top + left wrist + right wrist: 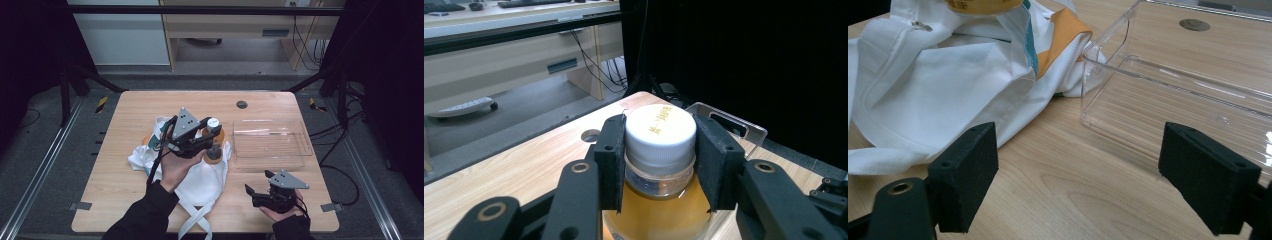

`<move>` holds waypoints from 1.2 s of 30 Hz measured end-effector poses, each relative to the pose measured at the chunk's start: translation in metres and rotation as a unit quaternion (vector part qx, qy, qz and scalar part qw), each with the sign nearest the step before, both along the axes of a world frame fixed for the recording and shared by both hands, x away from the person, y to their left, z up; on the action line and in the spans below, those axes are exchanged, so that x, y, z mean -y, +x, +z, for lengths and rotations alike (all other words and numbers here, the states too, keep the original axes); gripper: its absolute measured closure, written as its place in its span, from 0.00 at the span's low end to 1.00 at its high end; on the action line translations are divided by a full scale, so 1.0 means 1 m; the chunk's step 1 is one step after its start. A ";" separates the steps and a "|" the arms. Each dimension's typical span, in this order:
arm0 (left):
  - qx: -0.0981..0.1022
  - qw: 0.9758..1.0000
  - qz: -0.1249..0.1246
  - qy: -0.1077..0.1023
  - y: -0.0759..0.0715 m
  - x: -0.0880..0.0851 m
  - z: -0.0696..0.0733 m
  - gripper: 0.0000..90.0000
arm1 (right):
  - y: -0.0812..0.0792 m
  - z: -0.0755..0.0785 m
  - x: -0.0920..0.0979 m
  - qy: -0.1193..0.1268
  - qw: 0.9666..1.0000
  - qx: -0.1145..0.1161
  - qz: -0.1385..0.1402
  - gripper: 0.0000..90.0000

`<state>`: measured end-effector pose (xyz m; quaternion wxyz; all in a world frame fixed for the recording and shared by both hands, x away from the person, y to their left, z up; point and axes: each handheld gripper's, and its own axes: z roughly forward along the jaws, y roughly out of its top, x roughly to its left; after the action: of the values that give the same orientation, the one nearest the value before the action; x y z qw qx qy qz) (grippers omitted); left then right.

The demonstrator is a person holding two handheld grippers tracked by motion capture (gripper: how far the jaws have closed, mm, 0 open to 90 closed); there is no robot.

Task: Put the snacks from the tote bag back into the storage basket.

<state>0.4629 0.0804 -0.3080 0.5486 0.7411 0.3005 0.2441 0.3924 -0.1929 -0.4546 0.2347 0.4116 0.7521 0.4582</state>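
A clear bottle (659, 200) of amber liquid — white screw cap (660, 132) on, upright — held above the white cloth bag (200, 175) beside the clear plastic tray (270, 142).

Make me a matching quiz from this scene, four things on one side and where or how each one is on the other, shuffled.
1. bottle
2. clear tray
3. white bag
4. right gripper

a. open, nothing between its pads
b. crumpled on the table, left of the tray
c. clamped at the cap by the left gripper
d. empty, on the table's right half

Pairs: 1-c, 2-d, 3-b, 4-a
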 end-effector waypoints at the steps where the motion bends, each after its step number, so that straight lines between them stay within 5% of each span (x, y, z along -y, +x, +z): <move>1: 0.000 1.000 -0.001 0.001 0.001 0.002 0.000 0.66 | 0.000 0.000 0.000 0.001 1.000 0.001 0.000 0.18; 36: 0.001 1.000 -0.022 -0.002 0.027 0.059 0.007 0.65 | 0.000 0.000 0.000 0.003 1.000 -0.002 0.005 0.18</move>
<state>0.4899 0.0214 -0.3012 0.5556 0.7461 0.2839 0.2324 0.3926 -0.1928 -0.4549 0.2301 0.4096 0.7530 0.4607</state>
